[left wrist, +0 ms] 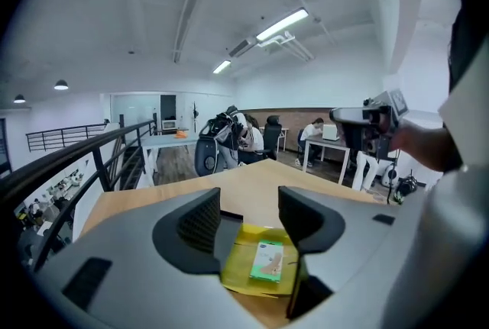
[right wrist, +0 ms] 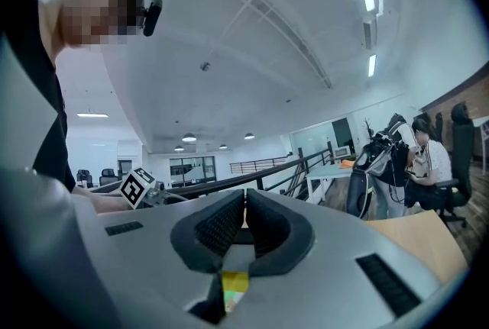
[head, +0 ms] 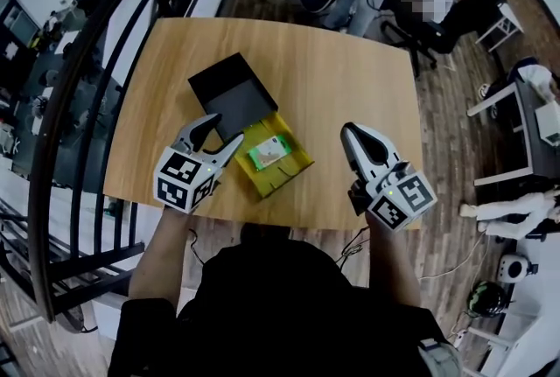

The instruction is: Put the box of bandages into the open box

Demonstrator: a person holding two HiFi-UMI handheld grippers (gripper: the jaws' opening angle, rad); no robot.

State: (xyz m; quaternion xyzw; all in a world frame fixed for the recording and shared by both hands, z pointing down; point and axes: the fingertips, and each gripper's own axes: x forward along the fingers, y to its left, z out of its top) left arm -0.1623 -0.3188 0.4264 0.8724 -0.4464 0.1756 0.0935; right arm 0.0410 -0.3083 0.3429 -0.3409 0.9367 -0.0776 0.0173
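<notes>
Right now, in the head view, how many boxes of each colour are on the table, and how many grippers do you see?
Black box: 1
Yellow box: 1
Green bandage box, lying in the yellow one: 1
Grippers: 2, the left gripper and the right gripper
Total: 5

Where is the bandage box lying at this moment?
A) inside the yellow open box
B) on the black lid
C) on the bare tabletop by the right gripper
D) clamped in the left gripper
A: the head view shows the bandage box lying flat inside the yellow open box, and the left gripper has its jaws apart, gripping nothing.
</notes>
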